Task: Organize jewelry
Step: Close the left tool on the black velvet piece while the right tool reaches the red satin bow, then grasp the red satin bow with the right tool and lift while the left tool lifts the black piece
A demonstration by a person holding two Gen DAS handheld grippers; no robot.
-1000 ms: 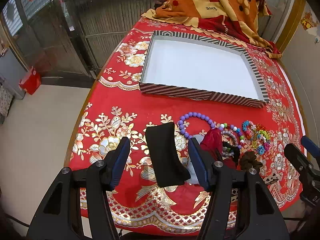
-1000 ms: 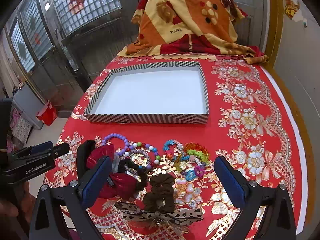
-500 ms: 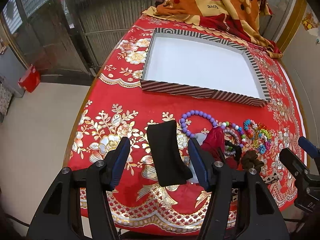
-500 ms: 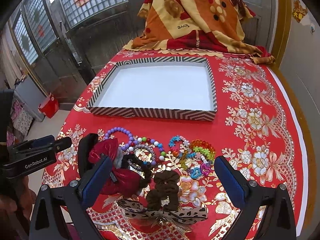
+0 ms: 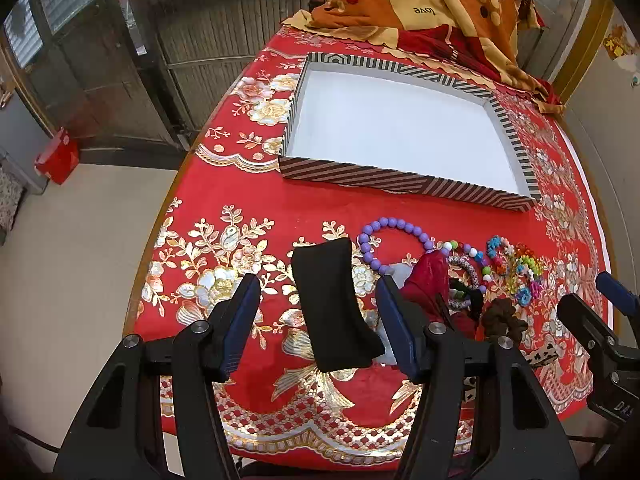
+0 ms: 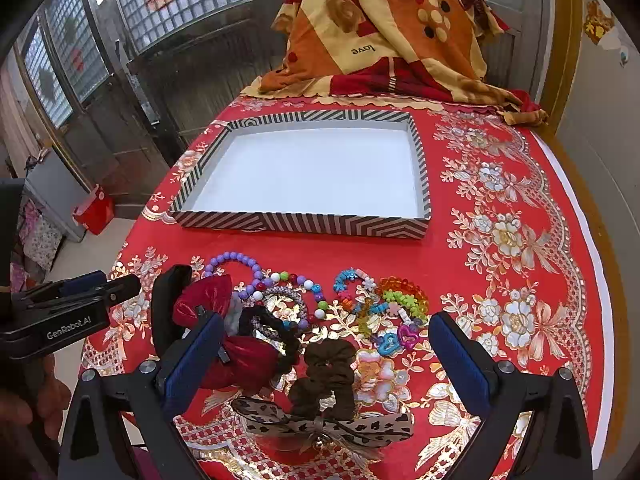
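Note:
A striped tray (image 5: pixel 400 182) with a white, bare floor sits mid-table; it also shows in the right wrist view (image 6: pixel 304 224). In front of it lies a pile of accessories: a black headband (image 5: pixel 332 308), a purple bead bracelet (image 5: pixel 394 226), a red bow (image 6: pixel 236 360), a brown scrunchie (image 6: pixel 328 372), a leopard bow (image 6: pixel 320 424) and colourful bead bracelets (image 6: pixel 384 304). My left gripper (image 5: pixel 316 320) is open, its jaws on either side of the black headband. My right gripper (image 6: pixel 320 352) is open, low over the scrunchie and red bow.
The table wears a red cloth with gold flowers (image 6: pixel 512 240). An orange and red blanket (image 6: pixel 392 40) is heaped at the far end. The table's left edge (image 5: pixel 160 232) drops to a pale floor with a red box (image 5: pixel 58 156).
Both grippers have shifted slightly, so the tray and the pile sit a little differently in view. Both stay open and nothing has been picked up.

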